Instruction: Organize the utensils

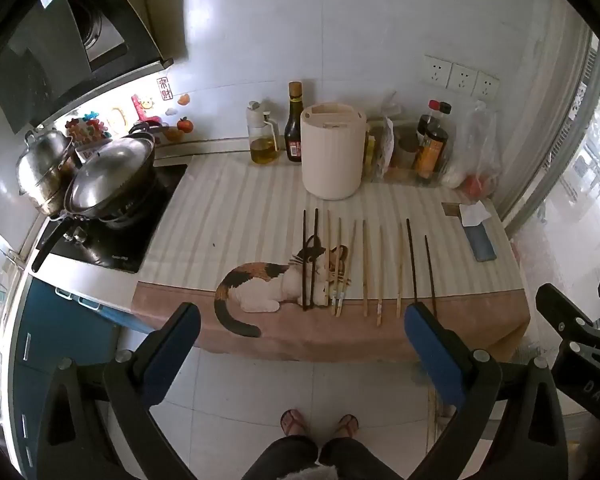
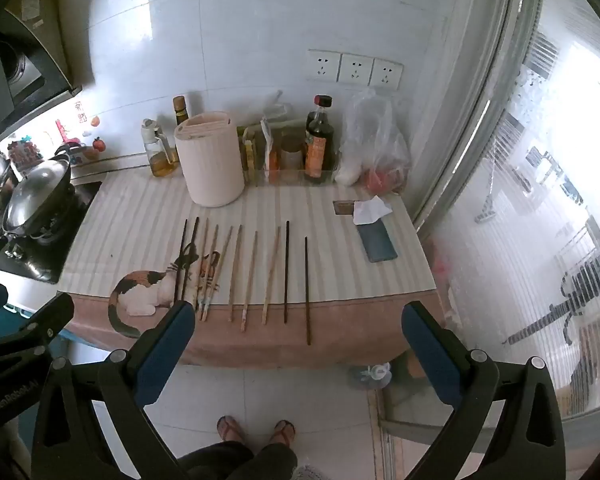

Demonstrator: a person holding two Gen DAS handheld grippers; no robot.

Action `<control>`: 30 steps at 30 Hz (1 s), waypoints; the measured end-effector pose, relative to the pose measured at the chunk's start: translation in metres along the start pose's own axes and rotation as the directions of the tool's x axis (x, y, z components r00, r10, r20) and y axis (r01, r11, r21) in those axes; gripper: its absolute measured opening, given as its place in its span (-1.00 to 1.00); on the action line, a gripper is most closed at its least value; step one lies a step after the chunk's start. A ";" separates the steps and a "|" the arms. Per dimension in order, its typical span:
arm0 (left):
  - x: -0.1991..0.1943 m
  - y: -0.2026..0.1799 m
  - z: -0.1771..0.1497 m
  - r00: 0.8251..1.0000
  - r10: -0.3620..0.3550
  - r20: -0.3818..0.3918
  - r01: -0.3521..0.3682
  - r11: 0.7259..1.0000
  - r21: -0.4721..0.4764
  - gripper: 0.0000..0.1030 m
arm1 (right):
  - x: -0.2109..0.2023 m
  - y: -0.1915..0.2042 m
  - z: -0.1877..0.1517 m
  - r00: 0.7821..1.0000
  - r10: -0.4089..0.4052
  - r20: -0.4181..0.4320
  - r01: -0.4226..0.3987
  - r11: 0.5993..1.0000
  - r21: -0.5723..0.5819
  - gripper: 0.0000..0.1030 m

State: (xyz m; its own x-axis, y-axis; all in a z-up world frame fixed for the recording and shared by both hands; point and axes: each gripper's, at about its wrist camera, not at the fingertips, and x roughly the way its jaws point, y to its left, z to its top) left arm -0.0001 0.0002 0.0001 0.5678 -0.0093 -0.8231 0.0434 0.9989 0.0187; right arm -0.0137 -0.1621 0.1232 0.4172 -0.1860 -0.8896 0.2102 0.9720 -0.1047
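Your left gripper point(image 1: 302, 316): jaws wide, holding nothing, above the floor before the counter point(image 1: 228, 216); your right gripper point(image 2: 298, 314): jaws likewise wide and bare. Ten long chopsticks lie in a row on the striped cat-print cloth point(image 2: 148, 216); dark pair point(image 1: 310, 260) at the left, pale wooden ones point(image 1: 365, 268) mid-row, two dark singles point(image 2: 296, 276) at the right. Cream cylindrical utensil holder point(image 1: 332, 156) upright behind them, near the bottles; blue flat phone-like slab point(image 2: 378, 242) lies well apart, to the right.
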 end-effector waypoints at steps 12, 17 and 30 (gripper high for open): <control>-0.001 -0.003 0.006 1.000 0.003 0.003 -0.003 1.000 0.007 1.00 | 0.000 -0.004 -0.003 1.000 0.012 0.002 -0.012 1.000 0.008 1.00; -0.002 -0.004 0.009 1.000 0.004 0.006 -0.004 1.000 0.008 1.00 | 0.000 -0.004 -0.002 1.000 0.008 0.000 -0.008 1.000 0.005 1.00; -0.006 -0.006 0.014 1.000 0.003 0.014 -0.003 1.000 0.005 1.00 | -0.004 -0.002 -0.002 1.000 0.010 0.004 -0.010 1.000 0.005 1.00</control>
State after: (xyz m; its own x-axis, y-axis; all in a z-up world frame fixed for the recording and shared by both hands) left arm 0.0078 -0.0066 0.0128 0.5790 -0.0066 -0.8153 0.0457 0.9987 0.0243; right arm -0.0176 -0.1627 0.1262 0.4225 -0.1773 -0.8889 0.2109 0.9730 -0.0938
